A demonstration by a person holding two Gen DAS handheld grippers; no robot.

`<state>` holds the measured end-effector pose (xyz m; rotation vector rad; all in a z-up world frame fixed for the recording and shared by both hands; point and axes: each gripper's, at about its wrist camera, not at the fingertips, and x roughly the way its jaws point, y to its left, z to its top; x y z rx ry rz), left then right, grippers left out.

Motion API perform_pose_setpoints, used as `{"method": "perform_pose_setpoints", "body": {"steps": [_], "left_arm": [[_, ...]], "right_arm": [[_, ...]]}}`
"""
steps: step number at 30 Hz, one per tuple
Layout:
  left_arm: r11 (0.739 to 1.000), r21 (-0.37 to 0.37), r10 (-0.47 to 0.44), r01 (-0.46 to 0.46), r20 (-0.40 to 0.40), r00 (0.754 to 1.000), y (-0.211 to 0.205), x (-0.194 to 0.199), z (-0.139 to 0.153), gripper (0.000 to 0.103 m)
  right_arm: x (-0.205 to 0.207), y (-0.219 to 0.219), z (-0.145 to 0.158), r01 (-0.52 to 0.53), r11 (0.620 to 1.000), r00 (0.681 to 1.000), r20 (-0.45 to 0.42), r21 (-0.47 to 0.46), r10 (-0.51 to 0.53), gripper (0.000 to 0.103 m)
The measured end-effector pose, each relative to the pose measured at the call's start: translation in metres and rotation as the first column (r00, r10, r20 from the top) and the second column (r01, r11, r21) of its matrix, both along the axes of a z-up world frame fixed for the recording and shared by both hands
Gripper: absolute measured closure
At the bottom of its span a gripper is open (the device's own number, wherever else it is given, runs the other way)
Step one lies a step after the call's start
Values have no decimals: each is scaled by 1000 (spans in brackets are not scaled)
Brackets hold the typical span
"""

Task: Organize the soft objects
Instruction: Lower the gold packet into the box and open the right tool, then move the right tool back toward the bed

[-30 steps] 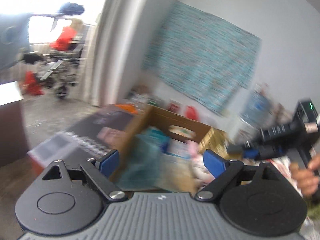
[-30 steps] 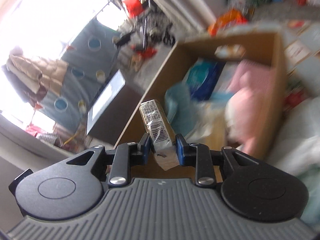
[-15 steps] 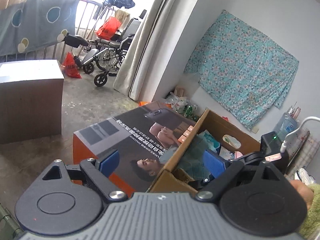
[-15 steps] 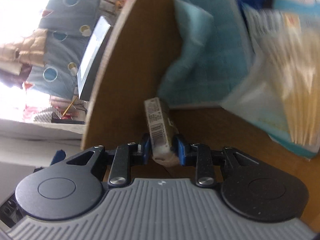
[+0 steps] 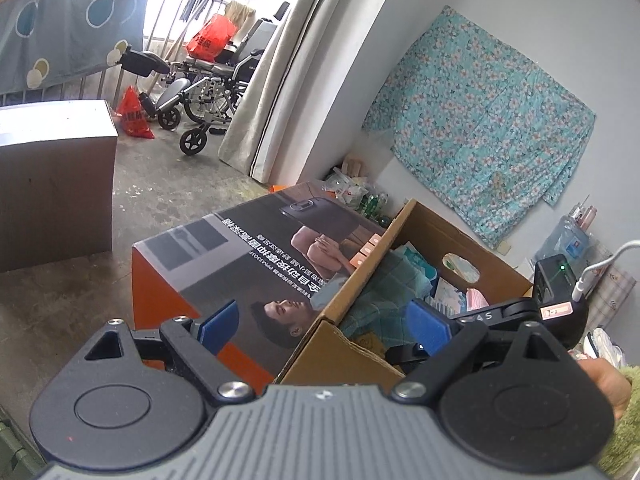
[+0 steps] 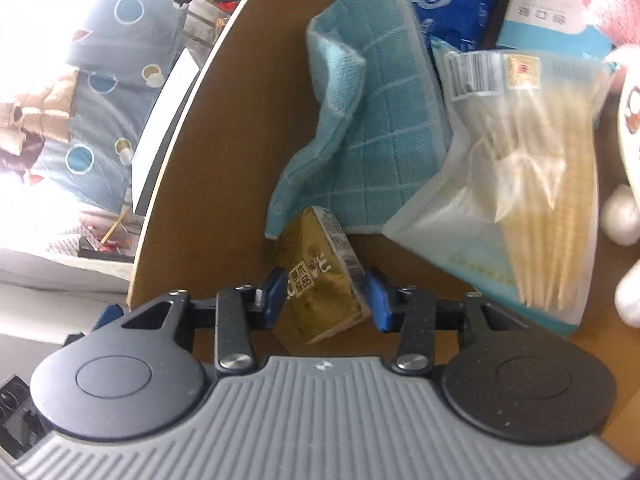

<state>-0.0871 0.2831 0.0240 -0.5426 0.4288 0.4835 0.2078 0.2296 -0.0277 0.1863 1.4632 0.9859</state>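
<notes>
My right gripper (image 6: 326, 294) opens around a small gold tissue packet (image 6: 320, 276) inside the brown cardboard box (image 6: 224, 160). My left gripper (image 5: 324, 324) hangs wide open, empty.

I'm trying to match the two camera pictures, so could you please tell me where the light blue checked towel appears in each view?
Left wrist view: the light blue checked towel lies low and right of centre, inside the cardboard box, against its near-left wall.
Right wrist view: the towel fills the upper middle, just above the small gold tissue pack.
Shared landmark: the box's brown left wall, beside the towel in both.
</notes>
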Motion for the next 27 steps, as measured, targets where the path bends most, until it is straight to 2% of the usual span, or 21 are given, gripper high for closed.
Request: {"method": "perform_pose_setpoints", "body": {"steps": [1, 5, 11, 14, 16, 18, 20, 23, 27], "left_arm": [[1000, -2, 1, -1, -1, 1000, 0, 0, 0, 11], [1000, -1, 3, -3, -1, 1000, -2, -1, 1, 11], [1000, 2, -16, 16, 2, 1000, -5, -2, 5, 11], [999, 16, -44, 44, 16, 999, -11, -3, 9, 11], [998, 27, -64, 63, 22, 998, -15, -2, 11, 11], [996, 38, -83, 82, 26, 996, -19, 0, 12, 11], [994, 42, -98, 97, 32, 995, -23, 3, 13, 11], [992, 41, -117, 116, 33, 993, -29, 7, 14, 11], [988, 53, -145, 143, 31, 989, -42, 10, 17, 11]], "right_arm": [[-4, 4, -1, -21, 1000, 1000, 0, -1, 21, 72], [-27, 28, -8, -95, 995, 995, -13, -18, 95, 72], [-21, 9, 16, -65, 997, 998, -9, 50, 66, 68], [-22, -19, 39, -63, 995, 997, 44, 83, 59, 56], [-22, -39, 50, -85, 994, 992, 100, 67, 78, 44], [-27, -58, 54, -125, 992, 981, 153, 25, 119, 37], [-31, -76, 56, -182, 983, 962, 203, -24, 183, 36], [-51, -87, 64, -243, 965, 911, 317, -104, 263, 36], [-64, -90, 72, -283, 949, 879, 359, -140, 315, 36]]}}
